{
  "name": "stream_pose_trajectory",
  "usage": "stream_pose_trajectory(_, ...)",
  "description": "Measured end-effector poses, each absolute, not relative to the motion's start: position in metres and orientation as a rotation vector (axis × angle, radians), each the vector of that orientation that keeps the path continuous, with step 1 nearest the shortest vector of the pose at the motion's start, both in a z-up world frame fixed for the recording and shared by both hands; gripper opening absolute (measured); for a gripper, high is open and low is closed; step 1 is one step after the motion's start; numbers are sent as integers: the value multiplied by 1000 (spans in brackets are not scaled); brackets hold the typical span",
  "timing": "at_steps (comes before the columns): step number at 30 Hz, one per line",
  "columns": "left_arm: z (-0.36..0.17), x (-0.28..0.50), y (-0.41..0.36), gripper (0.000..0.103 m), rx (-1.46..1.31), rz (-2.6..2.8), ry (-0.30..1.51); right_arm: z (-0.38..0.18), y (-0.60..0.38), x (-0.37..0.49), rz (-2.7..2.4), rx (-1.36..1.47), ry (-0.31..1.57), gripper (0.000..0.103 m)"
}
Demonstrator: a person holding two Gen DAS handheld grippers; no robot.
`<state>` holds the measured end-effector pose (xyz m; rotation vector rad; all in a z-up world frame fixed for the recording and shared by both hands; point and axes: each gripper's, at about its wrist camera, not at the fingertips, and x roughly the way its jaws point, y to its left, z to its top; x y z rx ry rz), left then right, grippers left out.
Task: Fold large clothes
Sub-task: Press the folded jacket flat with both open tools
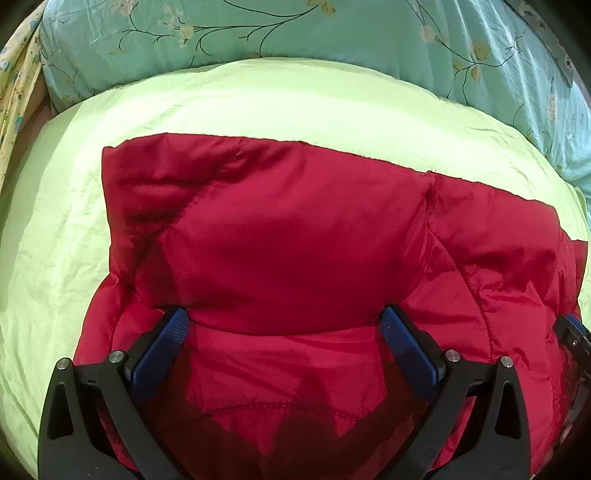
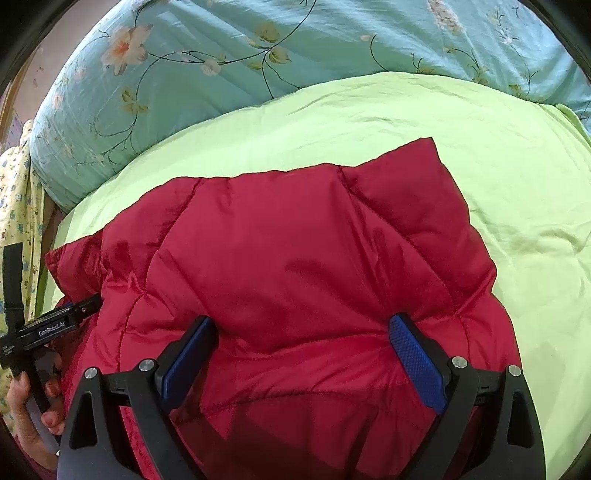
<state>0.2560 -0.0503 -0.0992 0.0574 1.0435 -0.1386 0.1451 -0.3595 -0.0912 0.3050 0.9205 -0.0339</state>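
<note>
mid-fold: red puffer jacket [image 1: 295,236] bunched on green bedsheet [image 1: 258,99] below floral pillow [image 1: 258,26], left claw [image 1: 284,325] and right claw [image 2: 303,332] both spread wide, pressing, gripping nothing; next likely pinch near hem.

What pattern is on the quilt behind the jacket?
Teal quilt with trailing floral vines and pale blossoms; clearest in the right wrist view.
</note>
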Motion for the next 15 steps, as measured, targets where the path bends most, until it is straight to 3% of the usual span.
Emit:
stream_pose_trajectory(7, -85, 235, -47, 103, 71, -143, 1025, -93, -356, 147, -43, 290, 919, 97)
stream_pose_trajectory(15, -57, 158, -30, 103, 73, -225, 959, -92, -357, 145, -46, 293, 913, 97)
